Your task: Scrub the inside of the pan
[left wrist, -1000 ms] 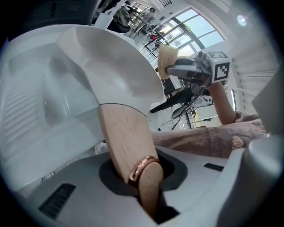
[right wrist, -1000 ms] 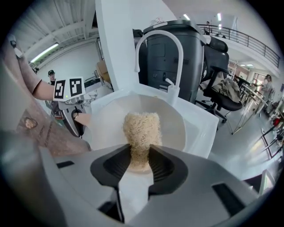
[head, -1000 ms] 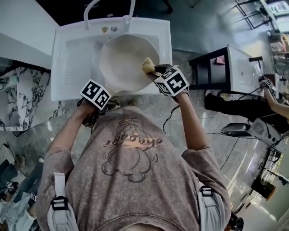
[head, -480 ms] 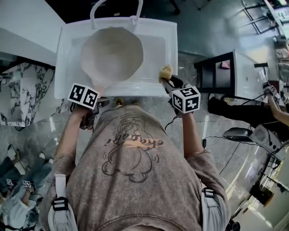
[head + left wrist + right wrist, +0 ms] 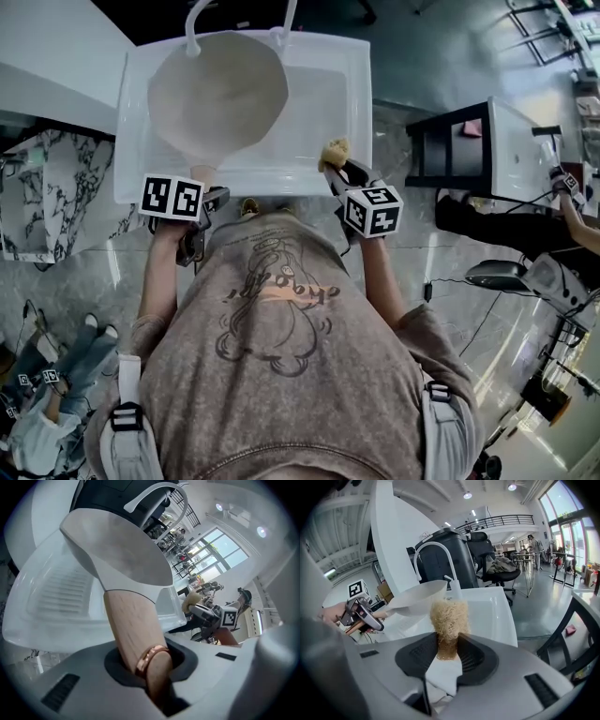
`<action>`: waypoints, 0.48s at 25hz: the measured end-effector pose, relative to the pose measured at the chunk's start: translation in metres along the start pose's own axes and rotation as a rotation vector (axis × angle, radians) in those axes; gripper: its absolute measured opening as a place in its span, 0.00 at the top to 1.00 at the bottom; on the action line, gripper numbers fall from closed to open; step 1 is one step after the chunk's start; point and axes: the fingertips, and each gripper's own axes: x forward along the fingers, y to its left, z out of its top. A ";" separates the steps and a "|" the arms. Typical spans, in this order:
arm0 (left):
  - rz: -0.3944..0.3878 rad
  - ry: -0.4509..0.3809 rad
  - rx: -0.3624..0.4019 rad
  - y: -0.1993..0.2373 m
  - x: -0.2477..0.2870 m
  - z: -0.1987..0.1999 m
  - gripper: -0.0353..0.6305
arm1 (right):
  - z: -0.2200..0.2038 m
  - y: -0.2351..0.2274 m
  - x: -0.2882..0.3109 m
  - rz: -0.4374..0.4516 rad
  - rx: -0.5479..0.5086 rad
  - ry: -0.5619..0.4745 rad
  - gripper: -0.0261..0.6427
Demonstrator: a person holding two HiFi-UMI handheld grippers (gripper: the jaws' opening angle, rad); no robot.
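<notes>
A cream pan (image 5: 217,94) is held tilted over the left half of the white sink (image 5: 328,84). My left gripper (image 5: 208,199) is shut on its wooden handle (image 5: 131,625), just outside the sink's front rim. In the left gripper view the pan's bowl (image 5: 117,550) rises ahead of the jaws, with the handle's copper ring between them. My right gripper (image 5: 336,167) is shut on a tan fibre scrubber (image 5: 335,150) over the sink's front right rim, apart from the pan. In the right gripper view the scrubber (image 5: 449,620) stands up from the jaws, and the pan (image 5: 417,597) is to the left.
A curved white faucet (image 5: 436,550) rises at the sink's back, close behind the pan. A marble counter (image 5: 47,187) lies to the left, a black-framed stand (image 5: 450,141) to the right. Another person (image 5: 572,206) works at the far right.
The right gripper has drawn the scrubber out of the pan to the sink's front right rim. The left gripper has swung the pan left and back toward the faucet.
</notes>
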 end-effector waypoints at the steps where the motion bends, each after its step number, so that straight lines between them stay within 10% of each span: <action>1: -0.003 -0.006 -0.004 -0.001 -0.001 0.001 0.84 | -0.001 -0.001 0.001 0.001 0.005 0.002 0.75; 12: -0.022 -0.014 -0.028 -0.002 0.000 0.001 0.84 | -0.006 0.008 0.012 0.035 0.011 0.024 0.75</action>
